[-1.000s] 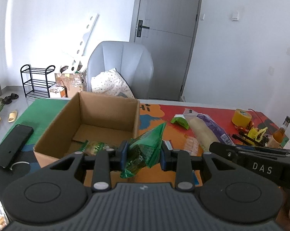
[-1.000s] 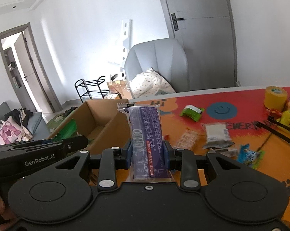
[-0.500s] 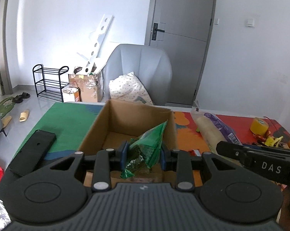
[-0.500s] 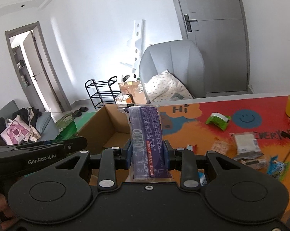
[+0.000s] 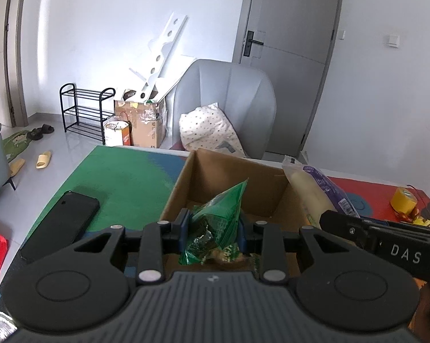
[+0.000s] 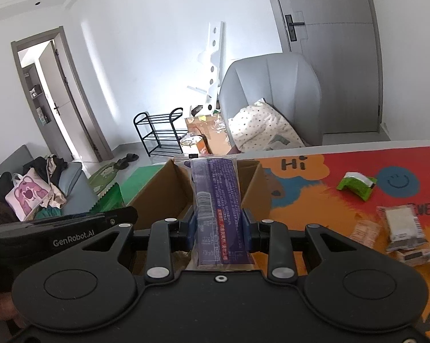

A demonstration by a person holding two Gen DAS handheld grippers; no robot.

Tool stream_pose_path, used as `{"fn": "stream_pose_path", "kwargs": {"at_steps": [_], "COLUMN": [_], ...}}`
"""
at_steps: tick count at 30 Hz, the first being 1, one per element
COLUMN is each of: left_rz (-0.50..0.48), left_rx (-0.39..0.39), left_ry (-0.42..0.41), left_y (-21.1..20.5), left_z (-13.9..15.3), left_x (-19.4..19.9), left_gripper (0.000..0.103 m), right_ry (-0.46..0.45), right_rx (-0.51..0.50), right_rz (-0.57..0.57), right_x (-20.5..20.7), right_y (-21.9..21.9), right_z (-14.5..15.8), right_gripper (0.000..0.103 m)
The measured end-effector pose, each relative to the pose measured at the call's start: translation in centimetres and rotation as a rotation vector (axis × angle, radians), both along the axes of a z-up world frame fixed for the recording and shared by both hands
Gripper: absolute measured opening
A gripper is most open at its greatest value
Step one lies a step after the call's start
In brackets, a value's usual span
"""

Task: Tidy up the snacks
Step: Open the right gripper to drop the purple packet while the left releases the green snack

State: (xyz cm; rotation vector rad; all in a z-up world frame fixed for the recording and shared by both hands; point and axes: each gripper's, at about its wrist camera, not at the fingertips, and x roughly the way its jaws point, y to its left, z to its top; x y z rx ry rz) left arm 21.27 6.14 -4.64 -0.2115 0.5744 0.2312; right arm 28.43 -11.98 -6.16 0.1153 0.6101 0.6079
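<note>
Phone [image 5: 59, 223] left of box [image 5: 183, 188] — loose snacks [image 6: 356, 184] scattered right.

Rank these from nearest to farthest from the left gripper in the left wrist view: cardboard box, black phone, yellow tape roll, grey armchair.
From the left gripper:
1. Cardboard box, directly ahead, below its fingers.
2. Black phone, left on the green mat.
3. Yellow tape roll, far right.
4. Grey armchair, beyond the table.

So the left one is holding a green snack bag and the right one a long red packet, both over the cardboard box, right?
Not quite: the packet in the right gripper is purple, not red, as the right wrist view shows. The rest holds: the left gripper clamps a green snack bag, and both are over the cardboard box.
</note>
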Motion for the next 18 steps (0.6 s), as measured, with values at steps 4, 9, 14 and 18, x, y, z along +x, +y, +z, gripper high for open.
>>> {"fn": "stream_pose_path", "kwargs": {"at_steps": [4,9,14,18], "left_rz": [0.013,0.034,0.037,0.03], "left_rx": [-0.03,-0.044,-0.065,-0.073], "left_ry": [0.02,0.028,0.031,0.038], "left_y": [0.9,1.5,1.8,1.7], "left_z": [-0.7,-1.2,-1.4,-1.6], "left_x": [0.8,1.1,1.0,0.8], "left_gripper": [0.032,0.036,0.042,0.043], "right_ry": [0.028,0.066,0.105,0.104], "right_rx": [0.012,0.032,0.068,0.067], "right_rz": [0.005,0.0,0.002,-0.003], "right_x": [0.7,1.4,1.5,1.1], "right_y": [1.0,1.8,1.8,1.3], "right_z": [-0.5,-0.9,-1.1,-0.9], "right_gripper": [0.029,0.029,0.04,0.045]}}
